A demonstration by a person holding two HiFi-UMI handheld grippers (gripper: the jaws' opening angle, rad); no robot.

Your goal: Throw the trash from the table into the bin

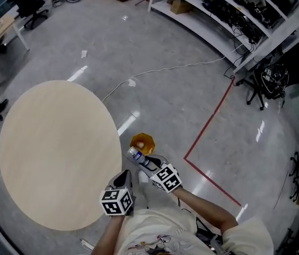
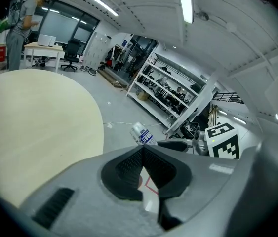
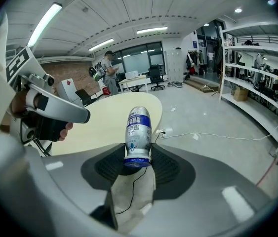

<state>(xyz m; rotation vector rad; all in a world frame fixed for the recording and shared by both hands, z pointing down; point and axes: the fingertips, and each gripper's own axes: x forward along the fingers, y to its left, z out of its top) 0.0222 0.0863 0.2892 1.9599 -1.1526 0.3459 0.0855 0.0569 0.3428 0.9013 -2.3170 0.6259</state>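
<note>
there is one round table (image 1: 59,153) at the left of the head view, one orange bin (image 1: 142,141) on the floor just right of it, and one small white-and-blue bottle (image 1: 136,154) below the bin. there are two grippers, one left hand-held gripper (image 1: 124,178) and one right hand-held gripper (image 1: 143,161). one red line (image 1: 209,119) with a single corner marks the floor at centre right, and one person (image 2: 22,28) stands at the upper left of the left gripper view.

Bright, even indoor light falls from ceiling strip lamps (image 2: 184,4), and their glare streaks the glossy grey floor (image 1: 181,105). Shadows are soft and faint. Both gripper views bulge strongly toward dark, vignetted corners, and nearby surfaces look slightly soft.
</note>
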